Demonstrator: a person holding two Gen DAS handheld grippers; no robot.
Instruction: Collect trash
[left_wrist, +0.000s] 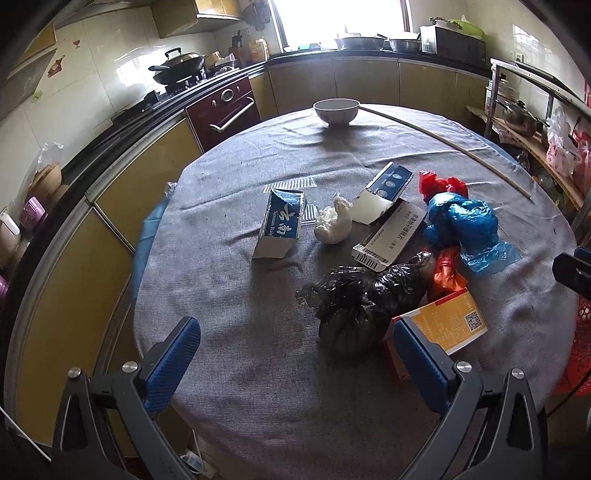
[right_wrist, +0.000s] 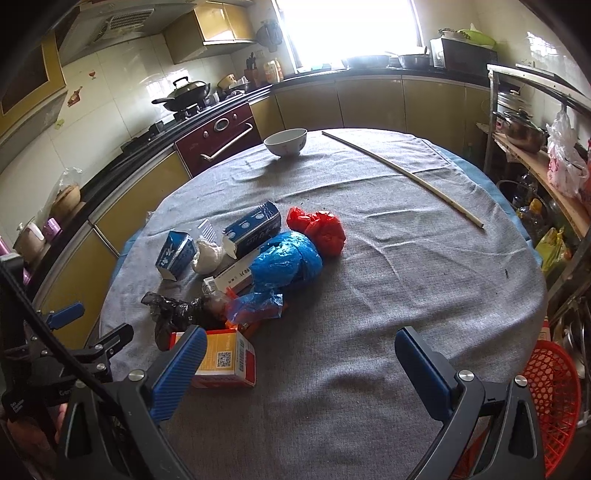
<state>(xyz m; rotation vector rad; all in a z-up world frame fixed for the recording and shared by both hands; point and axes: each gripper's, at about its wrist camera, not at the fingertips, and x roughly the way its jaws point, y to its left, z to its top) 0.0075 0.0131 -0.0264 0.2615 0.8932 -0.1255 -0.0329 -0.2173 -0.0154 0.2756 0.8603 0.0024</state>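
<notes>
Left wrist shows your left tongs (left_wrist: 295, 363) spread wide and empty, like the right tongs (right_wrist: 301, 369). Trash sits mid-bench (left_wrist: 240, 369): the black bag (left_wrist: 347, 314) looks soft and light (pinch its knotted neck).

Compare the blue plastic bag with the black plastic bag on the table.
The blue plastic bag is a bright, translucent bundle with a loose flap trailing out; the black plastic bag is dark, glossy and opaque. The blue one lies farther from the grippers, beside the red bag; the black one lies nearer, against the orange box. Both are crumpled and rest on the grey tablecloth.
</notes>
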